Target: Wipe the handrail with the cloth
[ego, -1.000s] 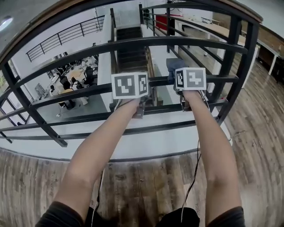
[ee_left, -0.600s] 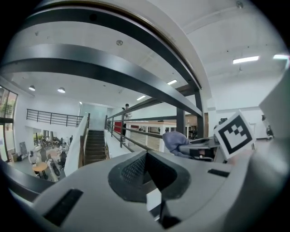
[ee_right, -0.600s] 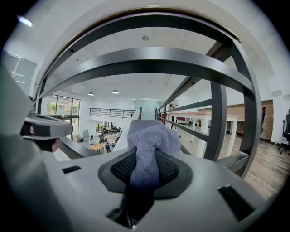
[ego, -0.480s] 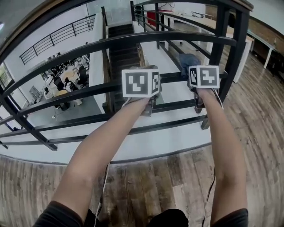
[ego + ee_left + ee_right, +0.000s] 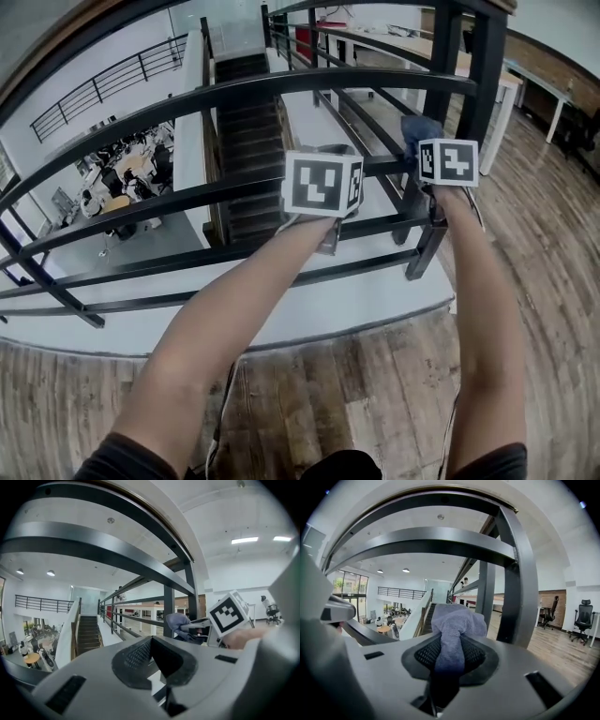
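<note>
Right gripper (image 5: 449, 654) pinches the cloth (image 5: 454, 620) by a narrow fold, bulk bunched just beyond its fingertips, handrail (image 5: 440, 499) above; wiping drag may tug it free; left gripper (image 5: 154, 660) pressed together, empty.

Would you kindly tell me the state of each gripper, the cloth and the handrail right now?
Left gripper: shut, nothing between its jaws.
Right gripper: shut on the cloth.
Cloth: bunched, pinched in the right jaws, held up beside the post.
Handrail: overhead; the cloth is not on it.
</note>
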Motion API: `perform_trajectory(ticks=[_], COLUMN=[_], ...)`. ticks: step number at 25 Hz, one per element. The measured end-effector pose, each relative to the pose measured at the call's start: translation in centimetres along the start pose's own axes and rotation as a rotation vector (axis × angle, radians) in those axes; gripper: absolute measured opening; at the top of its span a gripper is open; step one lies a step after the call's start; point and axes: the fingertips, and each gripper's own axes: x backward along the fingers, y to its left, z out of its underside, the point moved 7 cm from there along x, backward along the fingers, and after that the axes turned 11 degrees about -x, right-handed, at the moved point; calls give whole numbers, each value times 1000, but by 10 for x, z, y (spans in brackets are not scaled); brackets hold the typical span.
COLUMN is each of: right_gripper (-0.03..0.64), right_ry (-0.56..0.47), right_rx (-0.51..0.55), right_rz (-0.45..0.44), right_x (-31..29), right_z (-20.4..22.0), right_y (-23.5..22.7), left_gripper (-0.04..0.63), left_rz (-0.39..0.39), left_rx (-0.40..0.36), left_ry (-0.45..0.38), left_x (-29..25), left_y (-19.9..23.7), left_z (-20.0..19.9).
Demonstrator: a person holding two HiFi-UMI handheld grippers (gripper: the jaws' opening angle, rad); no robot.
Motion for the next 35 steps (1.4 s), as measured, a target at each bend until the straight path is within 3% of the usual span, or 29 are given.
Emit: perform_trajectory(ticks=[5, 9, 13, 18, 22, 24, 29, 35], right_gripper=[98, 97, 98, 98, 98, 98, 98, 98], right_ry=[-22, -28, -173, -263, -281, -284, -275, -222], right_rx=[-53, -73, -114, -56, -28, -23, -66, -73], right_rz=[67, 79, -31, -237, -353, -403, -567, -730], right_x=[-2, -1, 22, 65, 101, 117, 124, 113], right_z=[-1, 3, -1, -1, 14, 26, 75, 137], right_y=[-34, -34, 1, 97, 180, 222, 355, 518], left_gripper=[-2, -2, -2, -2, -2, -2, -2, -2], left_rz=[17, 4, -15, -39, -119, -162, -269, -446], left_rx=[-33, -56, -117, -87, -8, -15, -39, 33], left_ry=[-3, -22, -67, -93, -98, -116, -146, -171], left_x=[-1, 14, 49, 101, 162, 198, 287, 370], left_y=[-11, -5, 9, 46, 95, 117, 190, 269], left_z=[-2, -5, -6, 25, 55, 64, 110, 191])
